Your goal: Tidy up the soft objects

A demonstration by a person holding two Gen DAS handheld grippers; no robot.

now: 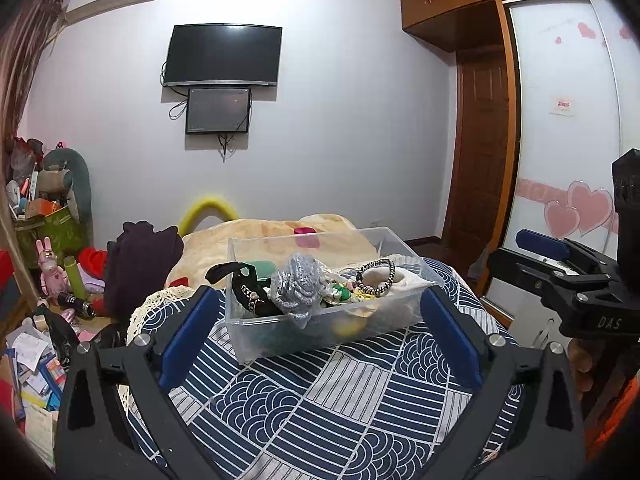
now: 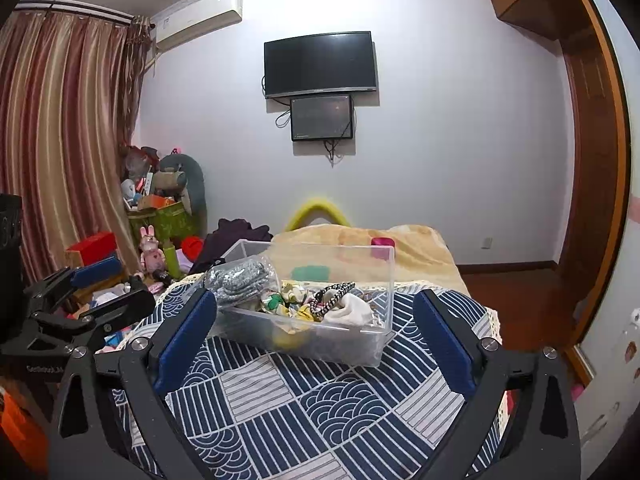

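A clear plastic bin (image 1: 256,330) (image 2: 360,350) sits on the blue-and-white patterned cloth (image 1: 320,408) (image 2: 288,412) on the bed. It holds soft items: a grey knit piece in a plastic bag (image 1: 298,280) (image 2: 240,278), black straps (image 1: 244,290), a braided black-and-white band (image 1: 378,276) (image 2: 332,296), white cloth (image 2: 352,308) and green-yellow fabric (image 1: 340,294) (image 2: 280,302). My left gripper (image 1: 320,336) is open and empty, just short of the bin. My right gripper (image 2: 316,340) is open and empty, facing the bin. Each gripper shows at the other view's edge (image 1: 560,268) (image 2: 92,292).
A beige blanket (image 1: 260,236) (image 2: 412,248) with a pink object (image 1: 306,231) (image 2: 382,242) lies behind the bin. Dark clothing (image 1: 140,264) and cluttered toys, boxes and papers (image 1: 40,320) (image 2: 160,216) fill the left side. A wardrobe (image 1: 560,120) and door (image 1: 480,148) stand right.
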